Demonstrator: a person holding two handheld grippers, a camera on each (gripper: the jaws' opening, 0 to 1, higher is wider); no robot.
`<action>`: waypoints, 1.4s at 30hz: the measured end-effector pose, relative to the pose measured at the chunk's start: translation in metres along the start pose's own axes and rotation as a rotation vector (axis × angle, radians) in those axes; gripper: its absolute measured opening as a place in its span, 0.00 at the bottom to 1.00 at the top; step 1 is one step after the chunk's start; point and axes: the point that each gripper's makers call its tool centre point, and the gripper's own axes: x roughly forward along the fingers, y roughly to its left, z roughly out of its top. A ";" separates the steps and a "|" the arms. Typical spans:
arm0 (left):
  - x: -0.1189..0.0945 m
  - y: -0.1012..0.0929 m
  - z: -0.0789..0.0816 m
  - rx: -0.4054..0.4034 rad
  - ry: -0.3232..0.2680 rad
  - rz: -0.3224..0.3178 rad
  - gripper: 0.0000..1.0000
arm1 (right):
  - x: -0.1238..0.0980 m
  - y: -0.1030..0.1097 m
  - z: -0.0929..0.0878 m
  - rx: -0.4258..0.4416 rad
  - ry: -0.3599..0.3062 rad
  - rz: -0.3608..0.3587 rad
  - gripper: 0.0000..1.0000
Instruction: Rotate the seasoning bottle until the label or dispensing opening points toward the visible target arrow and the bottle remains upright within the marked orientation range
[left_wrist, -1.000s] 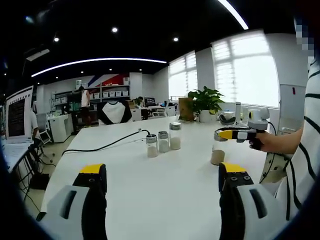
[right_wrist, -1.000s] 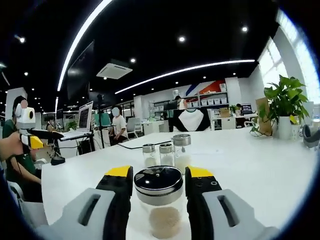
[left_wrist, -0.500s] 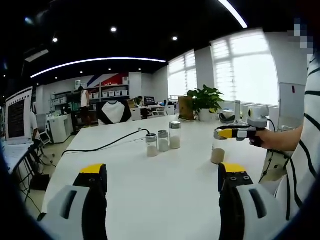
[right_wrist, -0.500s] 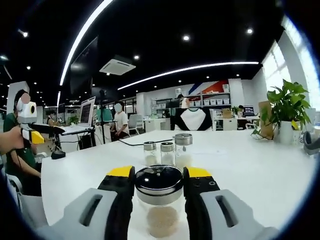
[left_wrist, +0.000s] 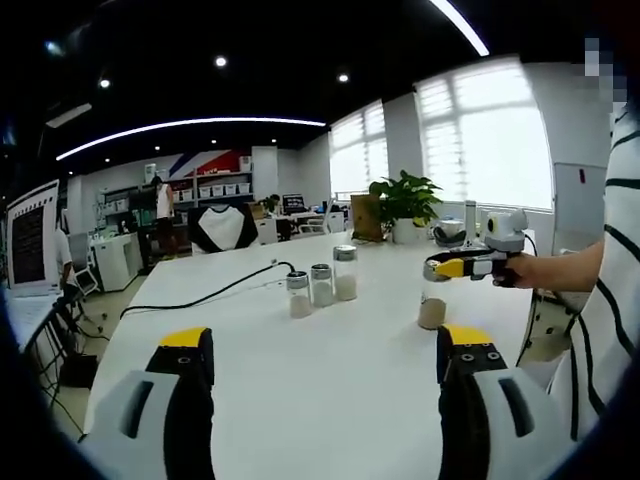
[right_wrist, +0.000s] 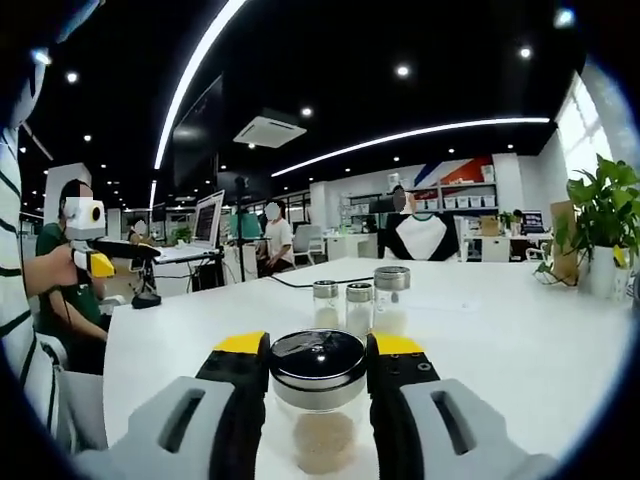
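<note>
In the left gripper view, the left gripper hangs over the white table with its two yellow-tipped jaws spread wide and nothing between them. Further along the table stand three small glass jars in a close row, each with a metal lid and a little pale powder at the bottom. A black cable snakes across the tabletop toward them from the left. Off to the right, well apart from the row, a fourth jar, the seasoning bottle, stands upright on the table with the right gripper clamped around its lid, held by a person's hand reaching in from a striped sleeve. One potted plant sits at the far end of the table. In the right gripper view, the right gripper has its two jaws pressed against either side of the seasoning bottle's round, dark, shiny lid; the bottle is upright, with tan powder showing at its base. Behind it the three jars stand in their row on the table, the rightmost the tallest. At the far left the left gripper is held up in the air, its jaws too small to judge there.
</note>
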 end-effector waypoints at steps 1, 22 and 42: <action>0.000 0.000 0.000 0.000 -0.001 0.001 0.98 | 0.000 0.001 0.000 0.000 0.001 0.013 0.37; -0.006 -0.002 0.002 -0.017 -0.018 -0.002 0.98 | 0.000 0.003 -0.001 0.041 0.033 0.118 0.38; -0.003 -0.001 -0.005 -0.022 -0.001 0.000 0.98 | -0.008 0.001 0.005 0.128 -0.039 -0.116 0.39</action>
